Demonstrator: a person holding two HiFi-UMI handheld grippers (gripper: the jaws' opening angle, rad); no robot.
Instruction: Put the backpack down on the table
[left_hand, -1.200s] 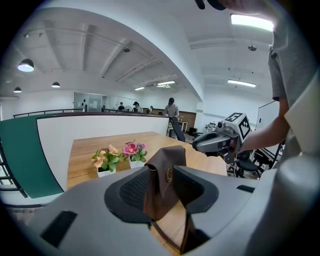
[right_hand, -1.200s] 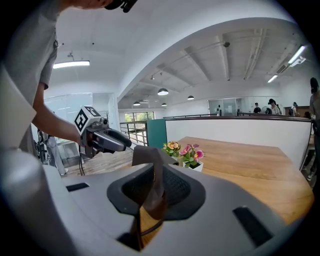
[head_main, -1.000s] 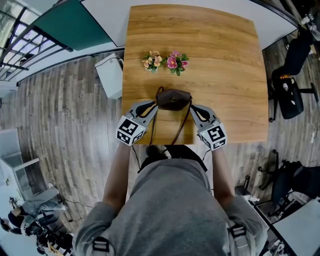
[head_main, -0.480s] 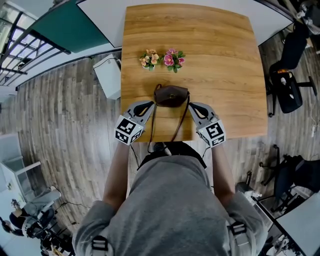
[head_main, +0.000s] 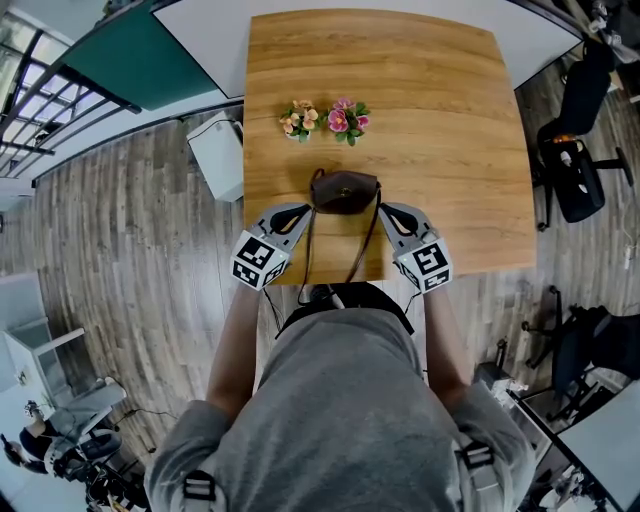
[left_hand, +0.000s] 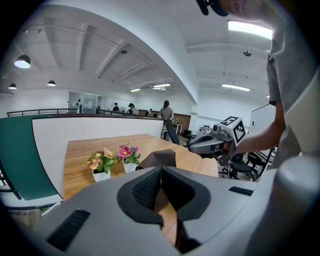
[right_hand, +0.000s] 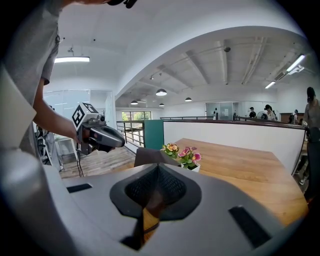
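Note:
A small brown backpack (head_main: 344, 192) stands on the wooden table (head_main: 450, 120), a little back from its near edge. Its two thin straps (head_main: 305, 250) run from it over that edge towards the person. My left gripper (head_main: 306, 210) sits at the bag's left side, shut on a strap (left_hand: 162, 202). My right gripper (head_main: 383, 210) sits at the bag's right side, shut on the other strap (right_hand: 145, 220). In each gripper view the backpack (left_hand: 159, 159) (right_hand: 150, 156) shows just past the closed jaws.
Two small flower pots (head_main: 299, 120) (head_main: 347, 118) stand on the table beyond the backpack. A white box (head_main: 220, 155) is on the floor by the table's left edge. Black office chairs (head_main: 575, 170) are at the right.
The head view has shifted slightly. The backpack and both grippers keep their places at the table's near edge.

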